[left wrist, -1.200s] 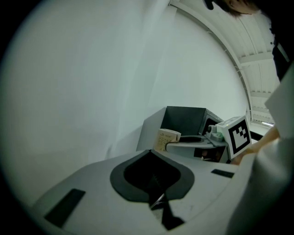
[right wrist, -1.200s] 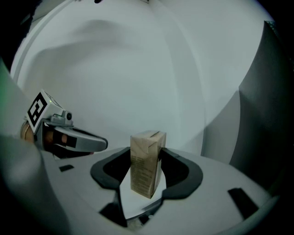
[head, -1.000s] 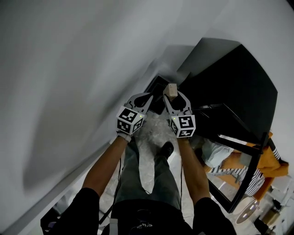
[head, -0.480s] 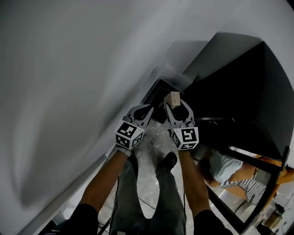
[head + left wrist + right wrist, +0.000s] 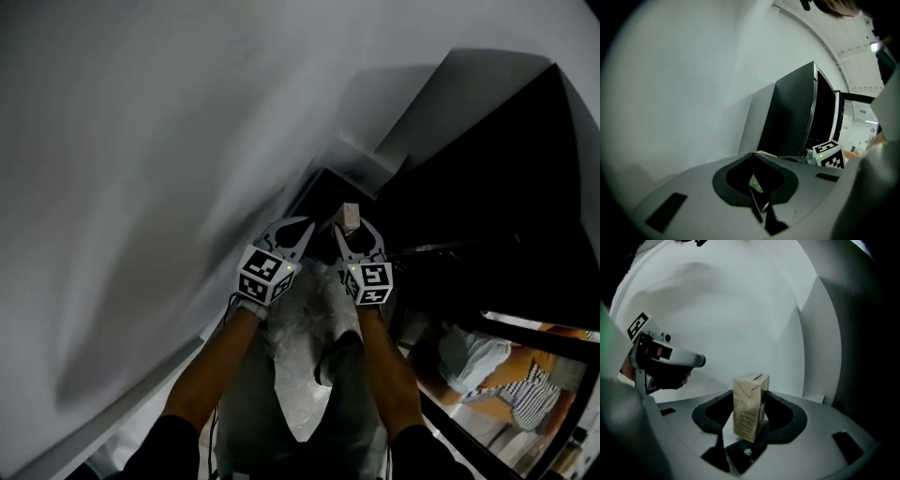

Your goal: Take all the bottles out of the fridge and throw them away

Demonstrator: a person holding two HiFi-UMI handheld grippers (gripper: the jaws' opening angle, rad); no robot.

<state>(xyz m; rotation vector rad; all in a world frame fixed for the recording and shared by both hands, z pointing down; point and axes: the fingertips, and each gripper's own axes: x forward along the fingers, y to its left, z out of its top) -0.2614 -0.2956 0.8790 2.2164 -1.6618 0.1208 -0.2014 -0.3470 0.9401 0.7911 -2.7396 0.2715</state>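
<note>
In the head view, both grippers are in the middle of the frame, side by side, in front of a pale wall (image 5: 141, 141). The left gripper (image 5: 302, 225) has its jaws together. The right gripper (image 5: 352, 228) grips a small beige carton (image 5: 350, 216), which stands out above its jaw tips. The black fridge (image 5: 487, 187) fills the upper right. Another person in striped clothes (image 5: 530, 380) is at the lower right edge.

In the left gripper view, the two jaws meet in a point at the lower centre. A thin sliver shows in the slit behind the tips, but I cannot tell what it is. The fridge stands to the right of centre with its door open.

In the right gripper view, the carton is upright in the lower centre. A jaw presses on each of its sides. The left gripper appears at the left edge, well apart from the carton.
</note>
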